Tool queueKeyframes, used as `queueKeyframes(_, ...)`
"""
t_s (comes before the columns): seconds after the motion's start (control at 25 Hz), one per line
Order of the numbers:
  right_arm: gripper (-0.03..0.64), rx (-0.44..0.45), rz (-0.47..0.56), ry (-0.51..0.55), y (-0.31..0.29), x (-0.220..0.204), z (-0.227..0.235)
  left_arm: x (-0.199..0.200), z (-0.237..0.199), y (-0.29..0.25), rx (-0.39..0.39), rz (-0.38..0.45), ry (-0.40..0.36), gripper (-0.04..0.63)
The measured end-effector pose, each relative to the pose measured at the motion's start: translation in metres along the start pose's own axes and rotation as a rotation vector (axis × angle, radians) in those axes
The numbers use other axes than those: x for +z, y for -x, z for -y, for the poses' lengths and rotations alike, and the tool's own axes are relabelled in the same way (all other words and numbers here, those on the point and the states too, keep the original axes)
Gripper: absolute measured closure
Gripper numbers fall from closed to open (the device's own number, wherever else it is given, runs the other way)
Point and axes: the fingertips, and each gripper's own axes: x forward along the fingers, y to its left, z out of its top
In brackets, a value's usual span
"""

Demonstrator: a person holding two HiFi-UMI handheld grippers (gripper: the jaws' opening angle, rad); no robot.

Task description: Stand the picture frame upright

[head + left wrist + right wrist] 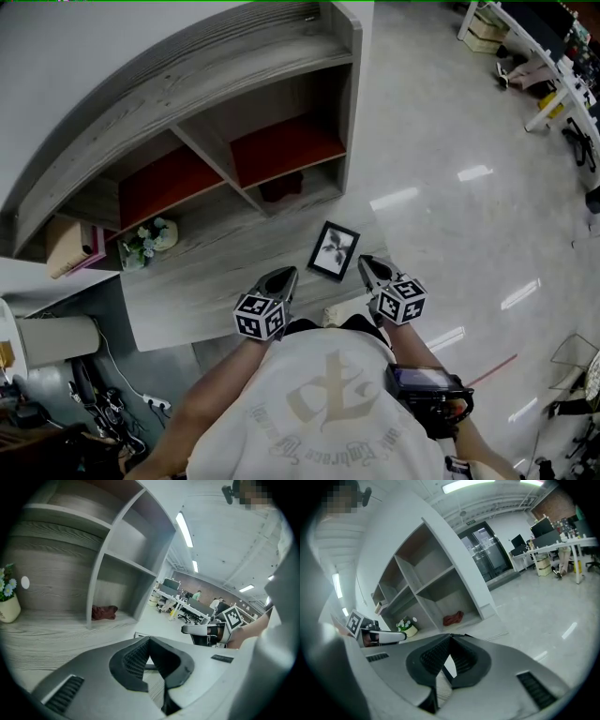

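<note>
Your left hand-held gripper [284,277] and right hand-held gripper [368,267] are both pressed together, holding nothing; the black rectangular picture frame [334,250] lies flat on the grey wood-grain desk [206,272], just ahead between them; the lifting's all yet to do.

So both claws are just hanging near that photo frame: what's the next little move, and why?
Probably open the right gripper and ease it down to the picture frame. The frame seems to lie flat on the desk, untouched. The right gripper and the left gripper are both shut and empty, either side of it.
</note>
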Motion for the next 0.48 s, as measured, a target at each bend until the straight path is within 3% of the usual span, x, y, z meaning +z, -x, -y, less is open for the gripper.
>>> queueKeyframes(0.32, 0.612, -0.109, -0.133, -0.029, -0.020, -0.022, 0.040, 0.007, -0.007, -0.034, 0.005, -0.023, -0.010, 0.581)
queueKeyframes(0.48, 0.612, -0.112, -0.171, -0.068, -0.032, -0.030, 0.051, 0.008, -0.007, -0.059, -0.022, -0.031, 0.012, 0.581)
